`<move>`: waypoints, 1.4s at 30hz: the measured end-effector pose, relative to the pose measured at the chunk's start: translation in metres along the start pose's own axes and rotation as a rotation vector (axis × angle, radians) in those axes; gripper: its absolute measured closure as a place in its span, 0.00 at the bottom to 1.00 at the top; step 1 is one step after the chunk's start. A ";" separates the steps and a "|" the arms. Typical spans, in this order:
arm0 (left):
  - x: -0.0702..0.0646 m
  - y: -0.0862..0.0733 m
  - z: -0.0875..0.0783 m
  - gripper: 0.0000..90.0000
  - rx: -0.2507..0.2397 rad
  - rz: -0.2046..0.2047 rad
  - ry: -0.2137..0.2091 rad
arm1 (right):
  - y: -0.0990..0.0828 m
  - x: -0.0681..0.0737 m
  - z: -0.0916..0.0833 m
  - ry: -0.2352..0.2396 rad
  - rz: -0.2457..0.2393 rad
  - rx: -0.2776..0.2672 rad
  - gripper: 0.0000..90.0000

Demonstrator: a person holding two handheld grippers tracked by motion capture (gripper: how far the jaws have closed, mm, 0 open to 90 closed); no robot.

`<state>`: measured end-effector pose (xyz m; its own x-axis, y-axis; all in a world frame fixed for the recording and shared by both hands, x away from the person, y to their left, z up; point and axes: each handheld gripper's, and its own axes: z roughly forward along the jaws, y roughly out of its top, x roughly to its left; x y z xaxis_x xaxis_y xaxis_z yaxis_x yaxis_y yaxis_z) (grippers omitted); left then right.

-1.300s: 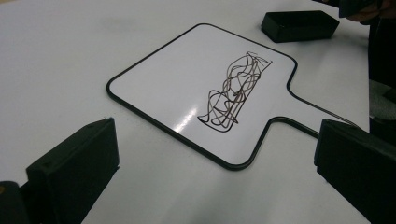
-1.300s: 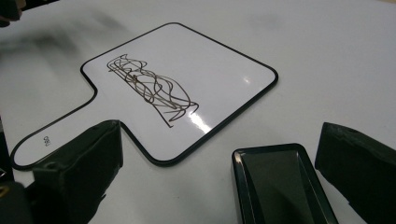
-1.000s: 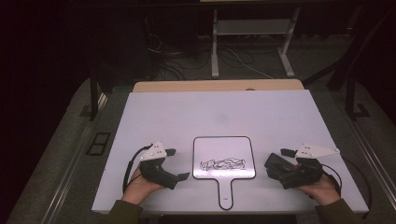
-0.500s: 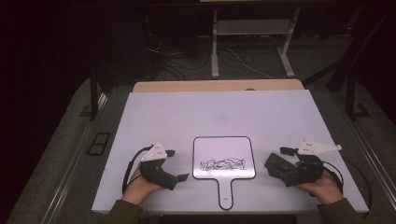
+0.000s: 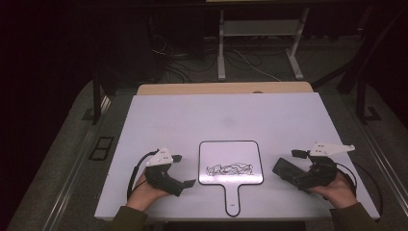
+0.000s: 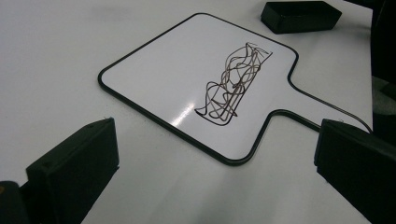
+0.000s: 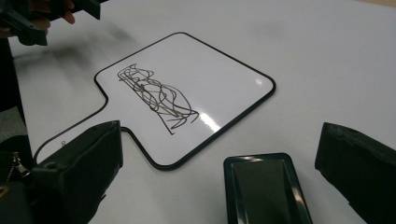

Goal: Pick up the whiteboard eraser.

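Nearest the person, both hands rested on the near edge of the white table (image 5: 288, 115), each holding a gripper. Left gripper (image 5: 185, 183) sat at the near left, jaws spread wide and holding nothing; in the left gripper view its two black jaws stood far apart with bare table between them. Right gripper (image 5: 288, 169) sat at the near right, also wide and clamping nothing, jaws aimed left toward the middle.

Between the two grippers lay the small whiteboard (image 5: 231, 156), a paddle shape with a black rim, flat on the table, handle pointing toward the near edge. A tangle of dark scribble (image 5: 230, 169) crossed its near half. Neither gripper touched the board; each was just beside it, left one off its left edge, right one off its right edge.

A black rectangular block (image 7: 266, 191), probably an eraser though the dark picture made it hard to tell, lay flat on the table right of the board, between the right gripper's jaws in the right gripper view, apart from the board's rim.

Farther out the table was bare white, with a tan board edge (image 5: 221, 88) along its far side and a metal stand (image 5: 260, 29) on the dark floor beyond.
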<state>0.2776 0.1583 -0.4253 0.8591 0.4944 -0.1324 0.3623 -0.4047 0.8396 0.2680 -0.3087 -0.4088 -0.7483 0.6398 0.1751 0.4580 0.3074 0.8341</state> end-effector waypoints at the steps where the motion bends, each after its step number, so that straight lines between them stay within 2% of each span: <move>1: 0.000 0.000 0.000 0.00 0.002 0.003 -0.001 | 0.001 -0.002 -0.002 0.001 -0.003 0.011 0.00; 8: -0.002 0.000 0.000 0.00 0.009 0.013 0.016 | 0.003 -0.009 -0.007 -0.022 -0.022 0.054 0.00; 19: 0.000 -0.001 0.000 0.00 0.012 0.003 0.010 | 0.001 -0.019 -0.011 -0.074 -0.033 0.078 0.00; 31: -0.001 -0.001 0.000 0.00 0.007 0.005 0.007 | 0.002 -0.029 -0.018 -0.090 -0.038 0.103 0.00; 36: -0.001 -0.001 0.000 0.00 0.011 0.008 0.005 | -0.001 -0.031 -0.014 -0.095 -0.047 0.152 0.00; 42: 0.000 -0.001 0.000 0.00 0.010 0.002 0.006 | -0.005 -0.031 -0.010 -0.097 -0.049 0.184 0.00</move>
<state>0.2771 0.1586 -0.4260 0.8577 0.4981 -0.1272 0.3637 -0.4132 0.8348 0.2840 -0.3370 -0.4126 -0.7263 0.6829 0.0785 0.5091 0.4576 0.7290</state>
